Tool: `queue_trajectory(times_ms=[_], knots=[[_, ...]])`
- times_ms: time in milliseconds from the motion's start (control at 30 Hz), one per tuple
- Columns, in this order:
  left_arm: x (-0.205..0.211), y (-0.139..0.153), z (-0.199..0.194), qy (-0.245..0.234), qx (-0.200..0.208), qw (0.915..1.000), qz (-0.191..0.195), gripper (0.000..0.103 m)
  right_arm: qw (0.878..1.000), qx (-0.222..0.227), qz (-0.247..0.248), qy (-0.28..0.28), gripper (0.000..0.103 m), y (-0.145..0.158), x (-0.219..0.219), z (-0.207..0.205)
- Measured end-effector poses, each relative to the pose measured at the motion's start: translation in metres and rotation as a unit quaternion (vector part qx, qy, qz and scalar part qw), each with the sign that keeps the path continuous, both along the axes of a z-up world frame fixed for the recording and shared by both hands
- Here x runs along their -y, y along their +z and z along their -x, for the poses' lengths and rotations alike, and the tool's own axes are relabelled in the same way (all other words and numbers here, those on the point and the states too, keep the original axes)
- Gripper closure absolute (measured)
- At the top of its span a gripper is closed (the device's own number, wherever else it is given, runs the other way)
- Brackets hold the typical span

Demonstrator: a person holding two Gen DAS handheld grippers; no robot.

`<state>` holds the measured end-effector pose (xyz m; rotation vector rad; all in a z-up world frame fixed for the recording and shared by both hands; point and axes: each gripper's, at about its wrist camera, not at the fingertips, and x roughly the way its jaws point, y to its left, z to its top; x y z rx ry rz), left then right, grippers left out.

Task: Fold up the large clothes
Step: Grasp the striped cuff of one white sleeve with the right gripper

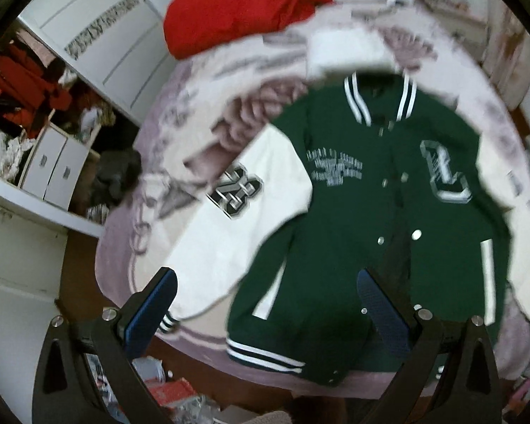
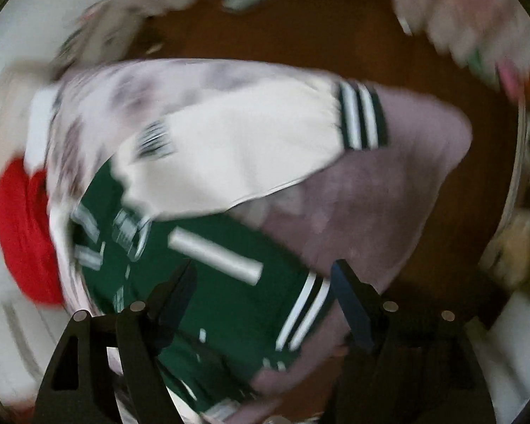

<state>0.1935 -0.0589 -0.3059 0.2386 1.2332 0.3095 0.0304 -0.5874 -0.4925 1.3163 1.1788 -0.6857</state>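
Jacket (image 1: 353,212) flat on bed (image 1: 208,81), garment (image 1: 236,3) seemingly behind

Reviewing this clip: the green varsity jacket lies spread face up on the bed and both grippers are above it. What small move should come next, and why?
Probably lower the left gripper onto the near white sleeve by its striped cuff and close on it. The jacket lies flat and unfolded with both sleeves spread out, and both grippers, the right gripper included, are open and hold nothing, so folding a sleeve across the body seems the natural start.

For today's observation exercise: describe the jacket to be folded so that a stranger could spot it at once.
Find the bed with its pale mauve patterned cover. The jacket lies spread flat on it, front up, nearer than the crumpled red garment. Unlike that plain red heap, it has a dark green body, white sleeves and striped collar, cuffs and hem.
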Motion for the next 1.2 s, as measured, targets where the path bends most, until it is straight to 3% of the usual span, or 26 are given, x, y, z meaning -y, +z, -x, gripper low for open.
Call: queue_trajectory(times_ms=[167, 233, 333, 367, 400, 433, 567, 700, 900, 1100, 1200], knots=[[0.046, -0.091, -0.025, -0.003, -0.064, 0.9978, -0.019, 0.000, 0.992, 0.051, -0.025, -0.111, 0.023, -0.117, 0.057, 0.021], [0.069, -0.113, -0.032, -0.014, -0.077, 0.9968, -0.018, 0.000, 0.988, 0.063, -0.024, -0.140, 0.022, -0.139, 0.069, 0.020], [0.112, -0.138, -0.049, -0.043, -0.085, 0.9954, -0.009, 0.000, 0.982, 0.066, -0.002, -0.176, 0.021, -0.147, 0.072, 0.015], [0.131, -0.145, -0.056, -0.058, -0.084, 0.9947, -0.003, 0.000, 0.978, 0.075, 0.007, -0.193, 0.026, -0.146, 0.071, 0.016], [0.151, -0.151, -0.065, -0.075, -0.081, 0.9939, 0.002, 0.000, 0.976, 0.092, 0.007, -0.195, 0.043, -0.141, 0.070, 0.010], [0.166, -0.154, -0.072, -0.088, -0.078, 0.9931, 0.007, 0.000, 0.976, 0.110, 0.004, -0.188, 0.083, -0.140, 0.074, 0.005], [0.236, -0.174, -0.113, -0.143, -0.070, 0.9868, 0.031, 0.000, 0.972, 0.140, 0.027, -0.185, 0.087, -0.119, 0.104, -0.012], [0.284, -0.196, -0.159, -0.163, -0.072, 0.9826, 0.054, 0.000, 0.967, 0.166, 0.058, -0.185, 0.088, -0.098, 0.172, -0.039], [0.315, -0.243, -0.203, -0.168, -0.118, 0.9769, 0.059, 0.000, 0.975, 0.173, 0.116, -0.079, 0.089, -0.057, 0.245, -0.137], [0.310, -0.243, -0.203, -0.157, -0.113, 0.9772, 0.087, 0.000, 0.964, 0.213, 0.161, -0.005, 0.089, 0.015, 0.244, -0.227], [0.288, -0.224, -0.194, -0.137, -0.093, 0.9822, 0.088, 0.000, 0.954, 0.232, 0.181, 0.054, 0.089, 0.060, 0.195, -0.258]])
